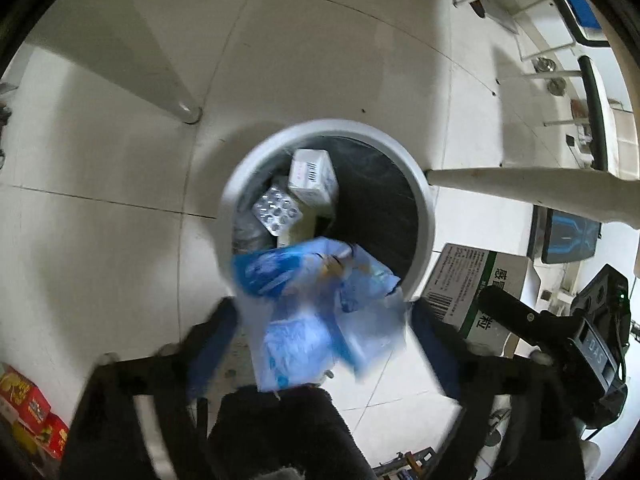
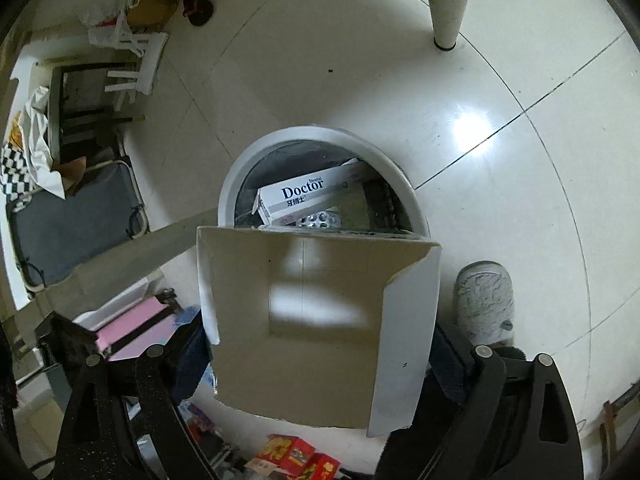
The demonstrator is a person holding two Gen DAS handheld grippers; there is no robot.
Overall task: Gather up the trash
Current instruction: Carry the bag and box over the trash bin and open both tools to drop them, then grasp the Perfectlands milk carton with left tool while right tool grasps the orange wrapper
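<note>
A round grey trash bin (image 1: pixel 424 208) stands on the tiled floor, holding a white box (image 1: pixel 312 178) and a blister pack (image 1: pixel 276 213). My left gripper (image 1: pixel 324 312) is open; a blurred blue-and-white plastic wrapper (image 1: pixel 316 300) hangs between its fingers over the bin's near rim. My right gripper (image 2: pixel 320 340) is shut on an open white cardboard box (image 2: pixel 320 312), held above the bin (image 2: pixel 248 164). In the bin a white "Doctor" box (image 2: pixel 304 192) and the blister pack (image 2: pixel 320 220) show.
White table legs (image 1: pixel 520 188) (image 1: pixel 160 80) (image 2: pixel 444 4) stand beside the bin. A grey slipper (image 2: pixel 484 300) is on the floor at right. Red boxes (image 2: pixel 296 452) (image 1: pixel 28 400) lie below. A white chair (image 2: pixel 132 60) and clutter stand at left.
</note>
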